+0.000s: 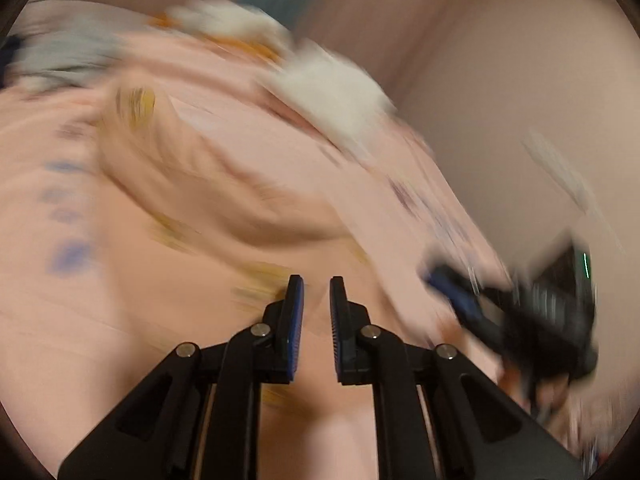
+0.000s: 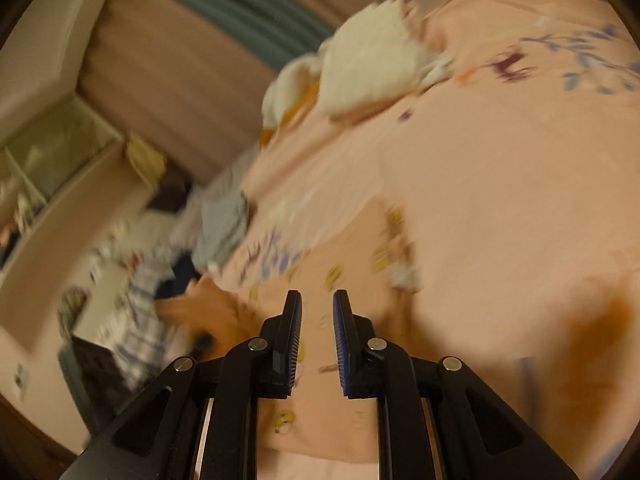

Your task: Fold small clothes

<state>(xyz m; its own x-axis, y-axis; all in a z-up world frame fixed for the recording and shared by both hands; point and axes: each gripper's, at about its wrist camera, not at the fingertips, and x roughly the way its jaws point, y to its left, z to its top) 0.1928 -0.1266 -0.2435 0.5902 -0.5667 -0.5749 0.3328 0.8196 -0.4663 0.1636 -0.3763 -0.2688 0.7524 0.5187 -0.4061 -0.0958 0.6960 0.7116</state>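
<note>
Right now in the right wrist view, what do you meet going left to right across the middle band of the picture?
Pale open storage box → plaid garment → folded grey garment → peach floral bedsheet. The white clothes lie higher up, so they are left out of the order.

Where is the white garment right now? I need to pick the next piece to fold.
In the right wrist view the white garment lies crumpled at the far upper edge of the pink floral bedsheet, beyond the right gripper.
</note>
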